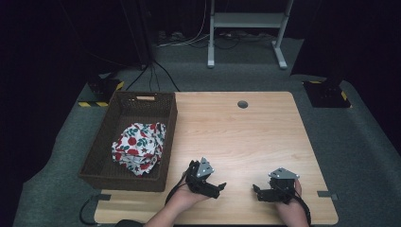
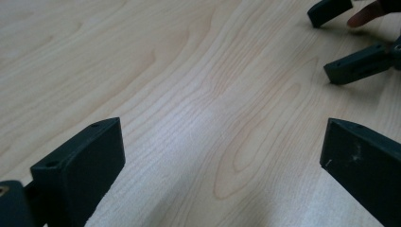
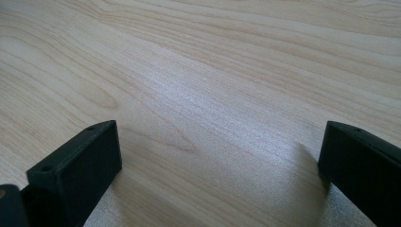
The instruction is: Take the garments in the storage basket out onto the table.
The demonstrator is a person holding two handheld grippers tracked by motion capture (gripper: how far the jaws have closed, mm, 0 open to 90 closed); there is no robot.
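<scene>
Near the front edge of the bench (image 1: 265, 137), two tools are held low over bare wood. The left tool (image 1: 218, 187) is seen with its jaws spread wide and nothing between them; in the left gripper view the same wide gap frames only wood grain, with the jaws of the other tool showing at the far upper right. The right tool (image 1: 256, 190) is likewise spread and empty, its jaws pointed toward the left tool, the two tips near each other but apart. In the right gripper view (image 3: 220, 156) only the bench surface is framed between the jaws.

Farther back, along the left edge of the bench, a dark woven basket (image 1: 166, 118) is set. Inside it a folded cloth (image 1: 139, 146) printed with red fruit and green leaves is lying, apparently folded into a neat stack, though its layers are hard to make out.

The step in hand is judged to be a rest position, with nothing gripped. A next move toward the cloth would call for the left tool to be carried up over the basket's near wall and lowered onto a cloth edge before being closed.
</scene>
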